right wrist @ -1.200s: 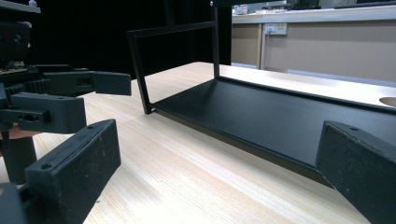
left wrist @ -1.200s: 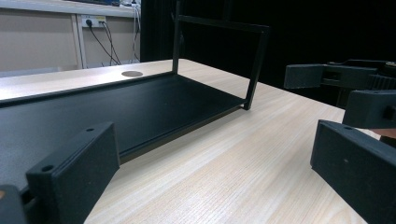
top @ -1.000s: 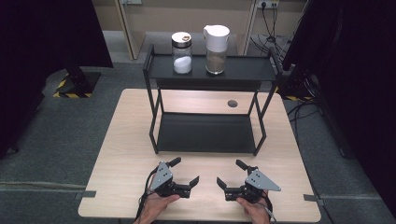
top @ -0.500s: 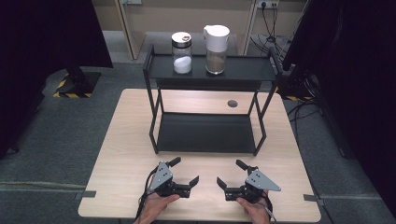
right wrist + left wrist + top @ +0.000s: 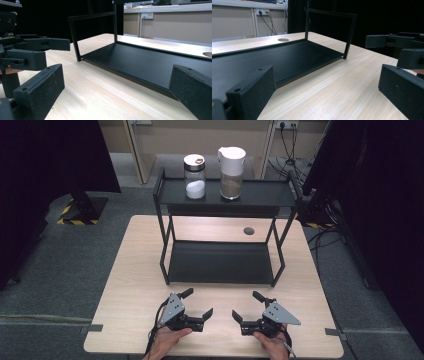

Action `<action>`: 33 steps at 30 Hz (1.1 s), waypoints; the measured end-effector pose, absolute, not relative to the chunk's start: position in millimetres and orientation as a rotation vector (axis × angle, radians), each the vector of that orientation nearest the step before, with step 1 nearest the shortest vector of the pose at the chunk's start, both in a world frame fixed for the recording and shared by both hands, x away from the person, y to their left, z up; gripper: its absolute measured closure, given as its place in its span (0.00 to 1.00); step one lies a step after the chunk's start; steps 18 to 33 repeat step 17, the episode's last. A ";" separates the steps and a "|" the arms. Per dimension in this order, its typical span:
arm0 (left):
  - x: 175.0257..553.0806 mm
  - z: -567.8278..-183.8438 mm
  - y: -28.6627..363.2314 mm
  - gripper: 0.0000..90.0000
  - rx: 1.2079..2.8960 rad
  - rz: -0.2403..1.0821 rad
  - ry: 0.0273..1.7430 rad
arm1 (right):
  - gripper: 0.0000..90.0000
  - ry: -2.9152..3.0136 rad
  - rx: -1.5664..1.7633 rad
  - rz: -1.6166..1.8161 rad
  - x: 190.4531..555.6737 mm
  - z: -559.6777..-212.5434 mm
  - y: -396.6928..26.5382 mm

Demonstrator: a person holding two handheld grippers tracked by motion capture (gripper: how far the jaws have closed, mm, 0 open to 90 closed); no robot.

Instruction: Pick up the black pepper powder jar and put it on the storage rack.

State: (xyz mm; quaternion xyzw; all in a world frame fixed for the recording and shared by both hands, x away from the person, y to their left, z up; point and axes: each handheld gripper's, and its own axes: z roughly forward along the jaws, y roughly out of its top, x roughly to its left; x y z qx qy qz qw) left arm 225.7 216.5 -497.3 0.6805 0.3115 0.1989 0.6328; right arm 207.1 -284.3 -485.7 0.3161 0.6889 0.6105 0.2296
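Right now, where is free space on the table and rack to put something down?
The lower shelf is bare, as is the tabletop left and right of the rack. The upper shelf has room right of the white-lidded jar; its left holds the salt jar.

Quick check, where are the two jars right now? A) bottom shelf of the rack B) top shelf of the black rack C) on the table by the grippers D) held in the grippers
B: the glass jar and the white-lidded jar stand side by side on the rack's top shelf; both grippers are open and hold nothing.

Tongs (image 5: 196,302) (image 5: 246,305) before rack (image 5: 222,262) (gaping)
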 end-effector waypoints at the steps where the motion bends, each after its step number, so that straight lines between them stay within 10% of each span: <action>1: 225.6 -497.3 216.5 0.01 1.556 0.456 0.712 | 0.00 1.896 0.870 1.680 207.1 -485.7 -284.2; 33: 225.6 -497.2 216.9 0.01 1.554 0.457 0.712 | 0.00 1.892 0.872 1.681 206.7 -485.8 -284.5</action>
